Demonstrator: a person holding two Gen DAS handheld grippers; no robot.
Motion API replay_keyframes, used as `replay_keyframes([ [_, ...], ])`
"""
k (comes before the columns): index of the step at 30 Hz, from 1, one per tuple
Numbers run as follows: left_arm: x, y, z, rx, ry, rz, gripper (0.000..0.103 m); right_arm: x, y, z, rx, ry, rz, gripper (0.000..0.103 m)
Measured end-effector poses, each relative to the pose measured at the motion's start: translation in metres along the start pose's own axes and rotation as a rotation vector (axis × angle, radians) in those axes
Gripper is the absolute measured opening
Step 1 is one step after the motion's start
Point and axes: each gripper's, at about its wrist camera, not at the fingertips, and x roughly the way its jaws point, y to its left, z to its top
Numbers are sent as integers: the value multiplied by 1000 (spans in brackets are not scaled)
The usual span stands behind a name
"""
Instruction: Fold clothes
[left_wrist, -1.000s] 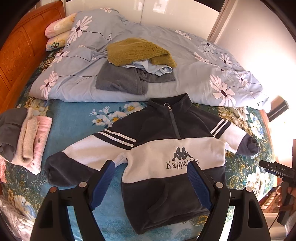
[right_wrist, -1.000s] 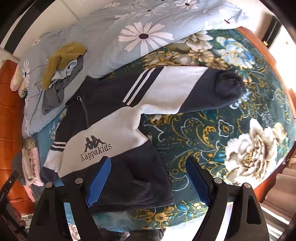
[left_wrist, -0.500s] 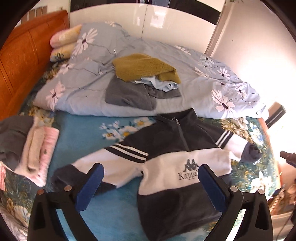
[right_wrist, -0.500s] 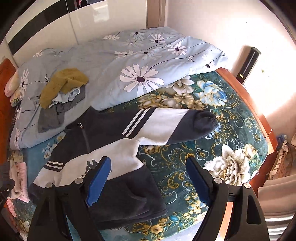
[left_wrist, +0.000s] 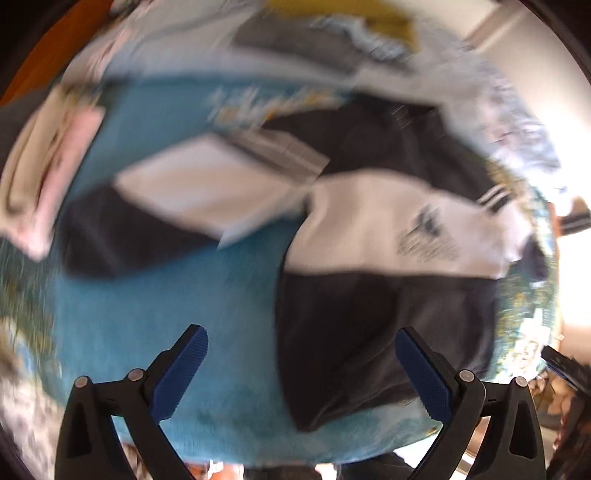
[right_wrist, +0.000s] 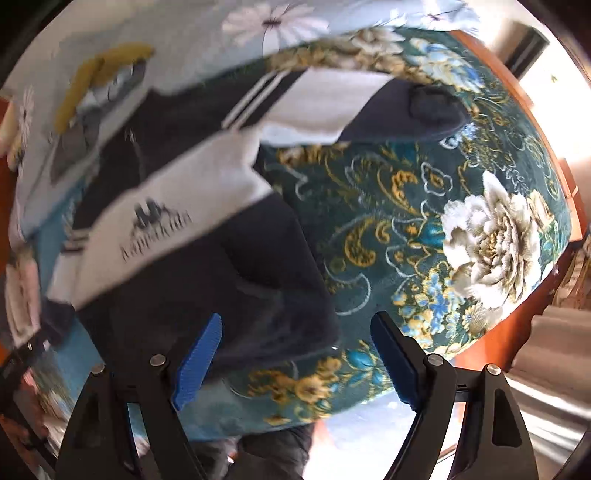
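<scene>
A navy and white Kappa sweatshirt (left_wrist: 369, 229) lies flat and face up on the bed, sleeves spread out. It also shows in the right wrist view (right_wrist: 192, 206). My left gripper (left_wrist: 301, 338) is open and empty, just above the bed near the sweatshirt's lower left hem. My right gripper (right_wrist: 297, 325) is open and empty above the sweatshirt's lower right hem corner. Both views are blurred by motion.
A teal floral bedspread (right_wrist: 424, 206) covers the bed. A light blue floral duvet (right_wrist: 177, 33) lies at the back with a mustard and grey clothes pile (right_wrist: 92, 77) on it. Folded pink and grey clothes (left_wrist: 48, 147) lie at the left. The bed edge runs just below my grippers.
Both grippers have dropped down and moved closer to the sweatshirt's hem. Both stay open. The sweatshirt has not moved.
</scene>
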Motion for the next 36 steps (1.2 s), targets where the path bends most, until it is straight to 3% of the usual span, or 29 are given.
replay_keyframes([
  [3,7,6,-13,-70,20,42,102,11,-23,18,44,-3,60,84],
  [6,-1,8,-18,-138,-11,63,102,18,-51,43,127,-24,138,84],
  [9,-14,6,-18,-201,-58,82,102,19,-101,80,297,-103,216,84],
  [14,-25,-8,-14,-289,-106,91,102,30,-188,139,521,-209,264,82],
  [18,-25,-22,-5,-315,-103,91,102,51,-243,171,655,-222,284,57],
  [20,-26,-29,-4,-311,-99,97,102,64,-260,182,689,-211,276,52],
  [26,-26,-45,-2,-263,-79,128,102,97,-282,204,703,-189,271,44],
  [28,-26,-48,0,-256,-77,131,102,107,-287,205,714,-168,254,35],
  [36,-30,-50,8,-232,-81,118,102,112,-295,192,818,-180,224,32],
])
